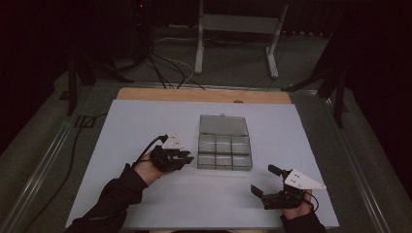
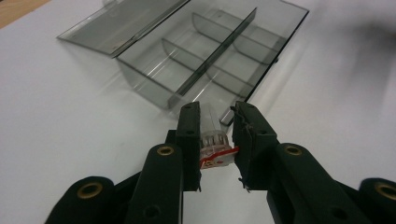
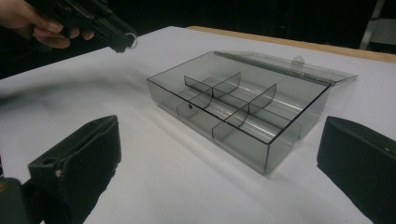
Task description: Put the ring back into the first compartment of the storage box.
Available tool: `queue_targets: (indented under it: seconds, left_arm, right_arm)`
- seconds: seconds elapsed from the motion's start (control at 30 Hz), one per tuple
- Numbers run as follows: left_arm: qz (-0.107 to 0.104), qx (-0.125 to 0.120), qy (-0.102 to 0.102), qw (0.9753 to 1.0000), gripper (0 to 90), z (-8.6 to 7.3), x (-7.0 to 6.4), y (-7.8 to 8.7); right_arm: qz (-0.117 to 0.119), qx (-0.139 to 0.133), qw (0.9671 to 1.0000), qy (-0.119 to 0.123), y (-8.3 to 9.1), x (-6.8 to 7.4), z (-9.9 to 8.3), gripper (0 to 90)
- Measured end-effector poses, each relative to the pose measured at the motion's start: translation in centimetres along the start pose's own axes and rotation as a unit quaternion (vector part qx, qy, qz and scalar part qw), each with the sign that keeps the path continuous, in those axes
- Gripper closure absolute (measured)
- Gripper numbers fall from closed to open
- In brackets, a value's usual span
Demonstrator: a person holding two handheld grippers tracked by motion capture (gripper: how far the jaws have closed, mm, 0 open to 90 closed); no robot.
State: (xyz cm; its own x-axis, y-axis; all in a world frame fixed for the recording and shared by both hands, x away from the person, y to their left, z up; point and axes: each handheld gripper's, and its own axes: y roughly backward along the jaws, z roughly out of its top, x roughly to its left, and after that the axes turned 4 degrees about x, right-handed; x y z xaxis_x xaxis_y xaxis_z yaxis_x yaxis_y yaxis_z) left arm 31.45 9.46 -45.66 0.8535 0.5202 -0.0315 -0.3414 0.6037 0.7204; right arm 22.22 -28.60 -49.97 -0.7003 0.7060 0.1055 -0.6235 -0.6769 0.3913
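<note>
On a white table (image 1: 145, 121) in a dark room, the left gripper (image 2: 215, 140) pinches what may be a small clear vial with a red label (image 2: 212, 140), light and slippery, beside an open, smoke-grey compartment box (image 1: 224, 145); the right gripper (image 1: 268, 183) waits with jaws spread wide.

Left claw (image 1: 187, 158): black body, a pale grey three-cornered plate on top, a black cable looping off its rear.
Left claw jaws, seen in its own view (image 2: 215, 135): two flat black bars on thick black links, brass-coloured rings set in the pivots, small screw holes below.
Right claw (image 1: 265, 181): black, with the same pale triangular plate; broad matte black pads (image 3: 88, 158).
Sleeves: dark long sleeve (image 1: 116, 194) on the left arm, dark cuff (image 1: 299, 223) at the right wrist.
</note>
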Motion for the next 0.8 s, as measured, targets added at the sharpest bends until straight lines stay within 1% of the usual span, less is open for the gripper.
queue_targets:
  seconds: [0.03, 0.13, 0.43, 0.47, 0.5, 0.57, 0.6, 0.77, 0.8]
  left_arm:
    - [-0.005, -0.001, 0.000, 1.0000, 74.3, 0.1, 0.0, -0.1]
    - [-0.009, -0.004, -0.002, 0.9999, 74.3, 0.5, 0.1, -0.4]
    - [-0.015, -0.007, -0.010, 0.9998, 74.3, 1.6, 0.6, -1.4]
    - [-0.015, -0.007, -0.010, 0.9998, 74.3, 1.6, 0.6, -1.4]
    - [-0.021, -0.008, -0.009, 0.9997, 74.3, 1.9, 0.9, -1.6]
    - [-0.020, -0.007, -0.008, 0.9997, 74.3, 2.1, 1.1, -1.9]
    - [-0.024, -0.009, -0.006, 0.9996, 74.3, 2.2, 1.2, -2.0]
    - [-0.026, -0.010, -0.003, 0.9996, 74.2, 2.7, 1.7, -2.6]
    - [-0.031, -0.012, -0.003, 0.9994, 74.3, 2.7, 1.8, -2.7]
  right_arm:
    - [0.000, 0.000, 1.0000, 0.000, 0.0, 0.0, 0.0, 0.0]
    - [-0.001, -0.001, 1.0000, 0.002, 0.0, 0.0, 0.0, 0.0]
    - [0.000, -0.001, 1.0000, 0.002, 0.0, 0.0, 0.0, 0.0]
    - [0.000, -0.001, 1.0000, 0.002, 0.0, 0.0, 0.0, 0.0]
    - [0.000, -0.001, 1.0000, 0.002, 0.0, 0.0, 0.0, 0.0]
    - [0.000, -0.001, 1.0000, 0.003, 0.0, 0.0, 0.0, 0.0]
    - [0.000, -0.002, 1.0000, 0.003, 0.0, 0.0, 0.0, 0.0]
    - [0.001, -0.001, 1.0000, 0.003, 0.0, 0.0, 0.0, 0.0]
    - [0.001, -0.001, 1.0000, 0.002, 0.0, 0.0, 0.0, 0.0]
